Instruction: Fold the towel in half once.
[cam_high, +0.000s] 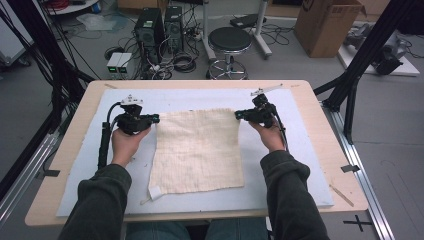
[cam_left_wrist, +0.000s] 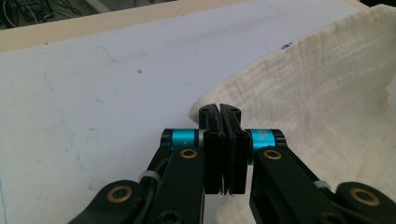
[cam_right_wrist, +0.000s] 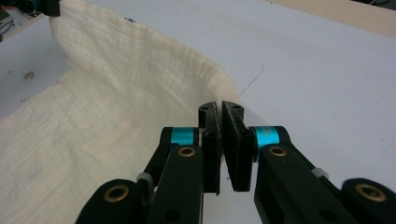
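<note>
cloth: cream square woven cloth (cam_high: 197, 150) at frame centre, on pale blue mat (cam_high: 280, 190) over light wooden worktop (cam_high: 65, 165) | left tongs (cam_left_wrist: 219, 108): clamped on cloth's upper-left corner | right tongs (cam_right_wrist: 218, 106): clamped on its upper-right corner | far edge raised off mat between both tongs, near edge lying flat

Cream cloth (cam_high: 197, 150) with faint grid, pale blue mat (cam_high: 280, 190), black tools with teal accents
</note>
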